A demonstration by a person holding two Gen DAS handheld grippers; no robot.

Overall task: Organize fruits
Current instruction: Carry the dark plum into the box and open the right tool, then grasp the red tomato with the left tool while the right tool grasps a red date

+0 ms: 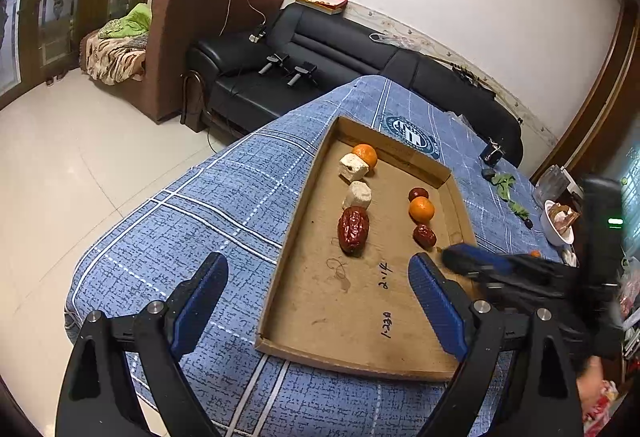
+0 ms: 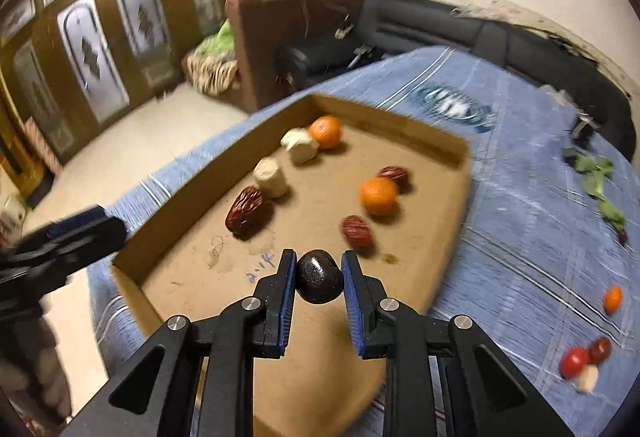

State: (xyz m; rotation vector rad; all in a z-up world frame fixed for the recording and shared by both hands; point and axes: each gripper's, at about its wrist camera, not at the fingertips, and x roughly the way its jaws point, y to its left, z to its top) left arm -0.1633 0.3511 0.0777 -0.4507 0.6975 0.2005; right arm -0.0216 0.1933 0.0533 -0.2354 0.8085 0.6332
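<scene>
In the right wrist view, the right gripper (image 2: pixel 319 279) has its blue-padded jaws pressed against both sides of a small dark, glossy, roundish fruit (image 2: pixel 319 281) and carries it above the near part of a shallow brown cardboard tray (image 2: pixel 192 157). The left gripper (image 1: pixel 318 301) hovers over the tray's near left corner with its jaws spread wide and nothing between them.

The tray lies on a blue checked tablecloth (image 1: pixel 192 205) and bears handwritten marks on its bare floor. Next along its left side comes a large wrinkled red date (image 1: pixel 353 229), touching a pale beige cylindrical chunk (image 1: pixel 357 195); beyond that sits a pale cube-like chunk (image 1: pixel 353 166) against an orange tangerine (image 1: pixel 365 155) near the far wall. On the right side, from near to far, stand a small red date (image 1: pixel 424 235), a second orange tangerine (image 1: pixel 421 209) and another small red date (image 1: pixel 418 193), the last two close together.

Off the tray, on the cloth to the right (blurred in the right wrist view), lie a tiny orange fruit (image 2: pixel 613 299), a red round fruit (image 2: pixel 573 361), a dark red one (image 2: pixel 600 349) and a pale piece (image 2: pixel 587 378), clustered. Farther off lie green leaves (image 1: pixel 508 193), and beyond the table stands a black leather sofa (image 1: pixel 320 49).
</scene>
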